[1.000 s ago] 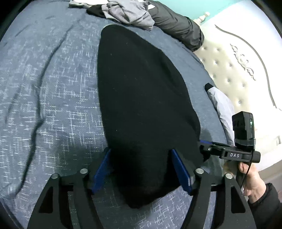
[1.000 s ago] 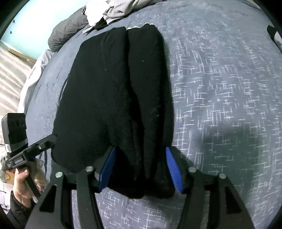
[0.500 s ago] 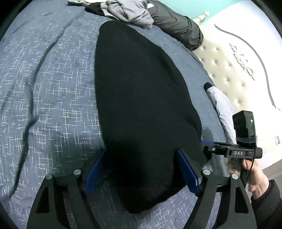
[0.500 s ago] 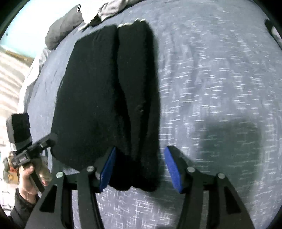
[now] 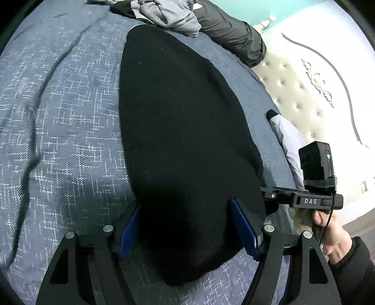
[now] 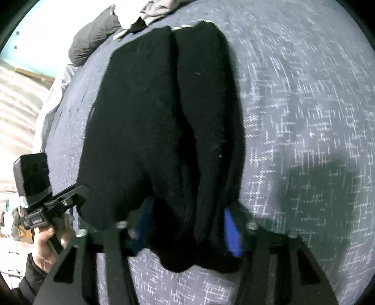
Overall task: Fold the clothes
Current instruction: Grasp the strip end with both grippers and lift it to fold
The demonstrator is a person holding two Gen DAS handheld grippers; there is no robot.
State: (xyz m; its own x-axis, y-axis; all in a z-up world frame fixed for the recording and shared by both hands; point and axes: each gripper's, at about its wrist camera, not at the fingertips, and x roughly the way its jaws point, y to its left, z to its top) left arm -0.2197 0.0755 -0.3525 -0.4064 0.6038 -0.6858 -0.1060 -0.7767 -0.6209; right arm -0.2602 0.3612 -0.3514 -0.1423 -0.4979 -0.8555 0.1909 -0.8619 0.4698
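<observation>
A black garment (image 5: 182, 129), folded into a long strip, lies on the blue patterned bedspread (image 5: 58, 117). My left gripper (image 5: 186, 230) stands open, its blue pads on either side of the strip's near end. In the right wrist view the black garment (image 6: 164, 117) shows two lengthwise folds side by side. My right gripper (image 6: 187, 227) is open around the near end of the right-hand fold, and this view is blurred. A hand (image 5: 328, 230) holds the right gripper at the strip's right edge. Another hand (image 6: 44, 241) holds the left one.
A heap of grey clothes (image 5: 168, 11) and a dark jacket (image 5: 229, 30) lie at the far end of the bed. A tufted headboard (image 5: 304, 82) and a pale pillow (image 5: 288, 136) are on the right. The bed's edge and floor (image 6: 16, 105) show at the left.
The right gripper has moved forward, so the garment's end now reaches deeper between its fingers. The left gripper has hardly shifted.
</observation>
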